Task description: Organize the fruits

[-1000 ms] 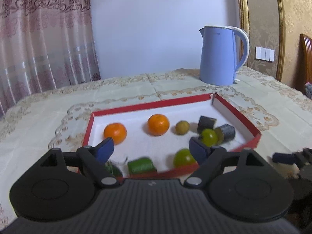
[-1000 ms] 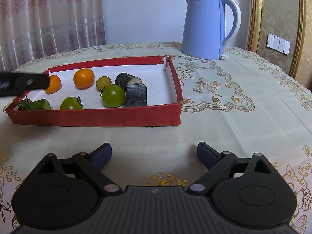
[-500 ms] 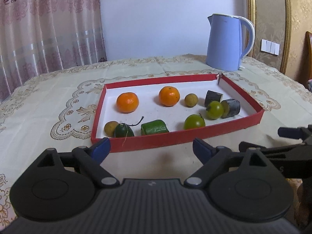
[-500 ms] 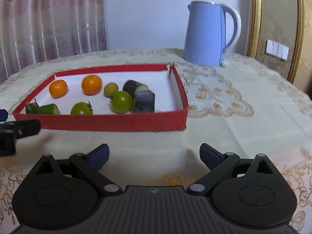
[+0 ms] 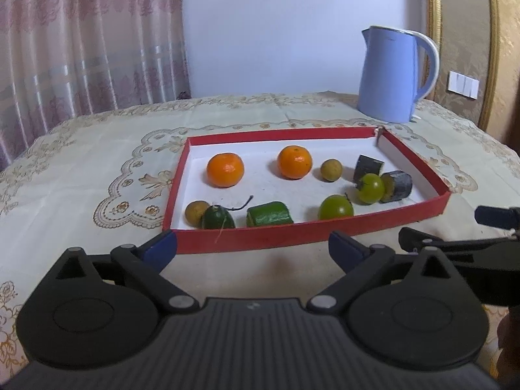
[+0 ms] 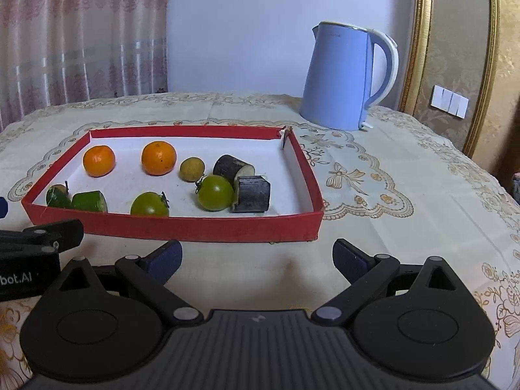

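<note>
So, left to right in the red tray (image 5: 312, 239): two oranges (image 5: 225, 169) at the back, cucumber bits (image 5: 269, 213) up front, then green tomatoes (image 5: 335, 207) and dark chunks (image 5: 396, 186), like with like I guess. Left gripper (image 5: 253, 246) has just been opening its jaws, nothing between them. Right gripper (image 6: 256, 255) hangs spread and empty too, both over the surface just short of the tray, probably done or picking a target.

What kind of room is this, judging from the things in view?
Probably a home dining room: a table under an embroidered tablecloth, a blue electric kettle on it, patterned curtains behind, and a red tray of fruit.
</note>
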The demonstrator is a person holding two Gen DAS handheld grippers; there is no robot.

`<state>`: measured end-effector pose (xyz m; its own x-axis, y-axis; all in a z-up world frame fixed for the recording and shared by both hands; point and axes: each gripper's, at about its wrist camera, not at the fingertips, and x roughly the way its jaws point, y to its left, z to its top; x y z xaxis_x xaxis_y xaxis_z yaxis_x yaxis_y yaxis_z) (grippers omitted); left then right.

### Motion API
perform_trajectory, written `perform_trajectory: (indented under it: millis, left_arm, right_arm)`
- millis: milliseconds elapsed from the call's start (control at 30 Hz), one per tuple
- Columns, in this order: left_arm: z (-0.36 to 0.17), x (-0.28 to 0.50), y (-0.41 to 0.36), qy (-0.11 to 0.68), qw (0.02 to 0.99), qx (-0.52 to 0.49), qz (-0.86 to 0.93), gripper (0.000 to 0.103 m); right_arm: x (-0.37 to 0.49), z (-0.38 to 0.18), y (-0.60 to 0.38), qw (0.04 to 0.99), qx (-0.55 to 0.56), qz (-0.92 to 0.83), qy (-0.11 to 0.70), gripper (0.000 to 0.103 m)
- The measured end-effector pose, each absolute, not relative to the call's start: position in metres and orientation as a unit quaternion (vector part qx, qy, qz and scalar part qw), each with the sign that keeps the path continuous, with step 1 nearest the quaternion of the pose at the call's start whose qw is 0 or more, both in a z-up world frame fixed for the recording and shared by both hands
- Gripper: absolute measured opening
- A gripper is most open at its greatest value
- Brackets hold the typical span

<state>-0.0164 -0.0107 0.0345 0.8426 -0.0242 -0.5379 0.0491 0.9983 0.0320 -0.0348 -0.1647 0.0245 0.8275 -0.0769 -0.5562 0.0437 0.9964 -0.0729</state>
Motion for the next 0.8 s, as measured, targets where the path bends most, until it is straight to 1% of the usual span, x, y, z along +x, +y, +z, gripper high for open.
perform_trajectory:
  millis: [567,800]
  left_arm:
    - [0.0357,-0.0132,-0.0081,0.28,0.96,0.015,-0.001,0.101]
    - [0.038,-0.0129,-0.0064,0.274,0.962,0.012,0.001,0.103]
  right_arm:
    - [-0.0315,0.0246,-0.1615,0.954,-0.023,-0.052,0.294,0.1]
    - [-0.0298,0.0243,-0.16,0.955,-0.023,-0.054,0.292,0.1]
